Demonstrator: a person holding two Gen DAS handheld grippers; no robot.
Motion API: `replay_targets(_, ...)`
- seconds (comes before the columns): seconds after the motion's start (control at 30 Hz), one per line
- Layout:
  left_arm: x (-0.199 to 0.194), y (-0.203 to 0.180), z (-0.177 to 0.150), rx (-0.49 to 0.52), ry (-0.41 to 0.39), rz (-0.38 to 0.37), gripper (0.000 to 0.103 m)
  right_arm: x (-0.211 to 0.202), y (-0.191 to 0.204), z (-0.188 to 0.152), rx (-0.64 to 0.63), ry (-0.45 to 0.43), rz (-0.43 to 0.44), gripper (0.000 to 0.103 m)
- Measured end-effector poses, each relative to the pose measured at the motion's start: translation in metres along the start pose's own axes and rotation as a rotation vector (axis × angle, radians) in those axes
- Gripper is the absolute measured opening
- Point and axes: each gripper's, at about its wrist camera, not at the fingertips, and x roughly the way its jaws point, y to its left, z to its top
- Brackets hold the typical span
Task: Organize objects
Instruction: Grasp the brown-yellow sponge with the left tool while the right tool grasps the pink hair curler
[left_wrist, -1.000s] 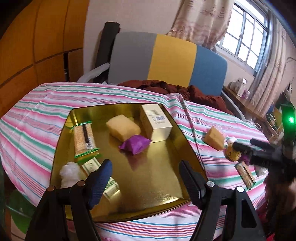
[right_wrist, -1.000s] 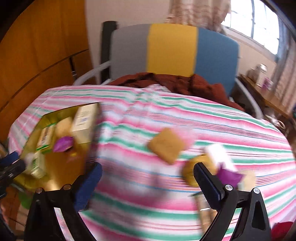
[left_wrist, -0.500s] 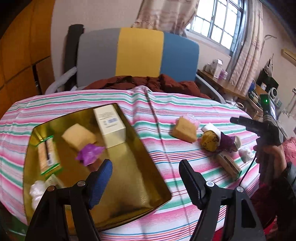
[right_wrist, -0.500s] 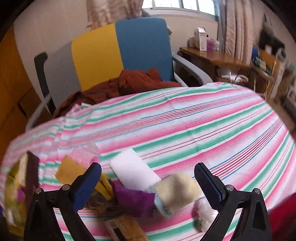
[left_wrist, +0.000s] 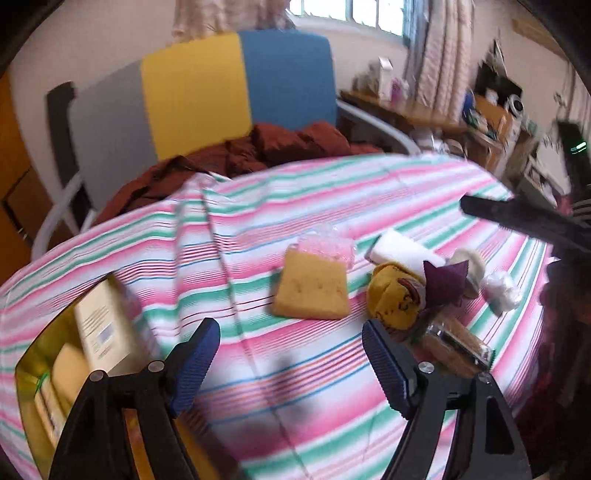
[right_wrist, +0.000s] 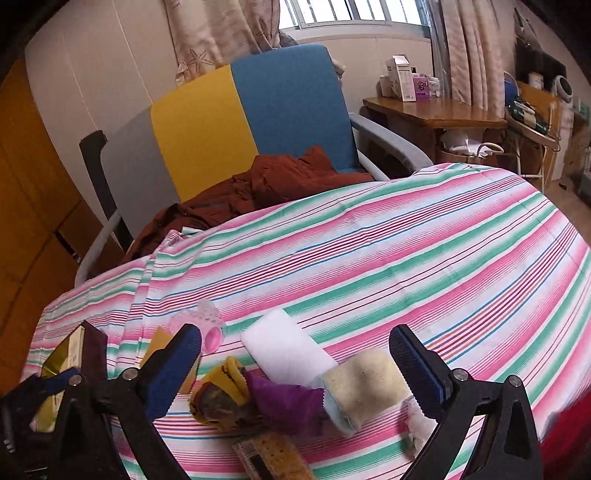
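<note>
Right wrist view: right hand-held gripper (right_wrist: 295, 365) gapes empty over clustered purple wrapper (right_wrist: 286, 402) and sponge (right_wrist: 364, 384); closing may snag both.

Striped woven cloth (right_wrist: 406, 258), matt and lightly creased, covers the table across the middle of both views. At lower left the gold tray (left_wrist: 27, 363) shines like polished metal, mirror-glossy. The yellow sponge (left_wrist: 312, 291) at centre looks porous and dull; the white block (right_wrist: 286, 349) beside the pile seems a smooth matt foam. Both grippers' pads (right_wrist: 419, 367) are ribbed blue rubber on matt black plastic. The desk (right_wrist: 432, 110) at upper right is glossy varnished wood.
</note>
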Motion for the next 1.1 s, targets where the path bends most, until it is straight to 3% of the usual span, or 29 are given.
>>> replay_targets(0.3,0.076,-0.011,0.027,0.029,0.127,-0.024,0.09,0.003,-0.001,0.001,0.013,0.024,0.038,0.103)
replay_targets(0.53,0.113,-0.011,0.028,0.018,0.178,-0.021,0.087,0.007,0.002,-0.001,-0.002,0.04,0.033,0.103)
replay_targets(0.63,0.107,-0.006,0.021,-0.026,0.166,-0.054,0.069,0.007,0.004,-0.002,-0.016,0.04,0.03,0.103)
replay_targets(0.8,0.075,-0.011,-0.005,-0.074,0.118,-0.075,0.069,0.007,0.009,-0.004,-0.034,0.045,0.05,0.103)
replay_targets(0.93,0.059,-0.019,-0.028,-0.114,0.113,-0.085,0.069,0.003,0.022,-0.004,-0.053,0.046,0.152,0.103)
replay_targets(1.0,0.055,-0.019,-0.042,-0.141,0.103,-0.079,0.069,0.005,0.032,-0.005,-0.04,0.092,0.285,0.103)
replay_targets(1.1,0.046,-0.018,-0.058,-0.164,0.064,-0.069,0.068,0.013,0.049,-0.01,-0.046,0.166,0.366,0.102)
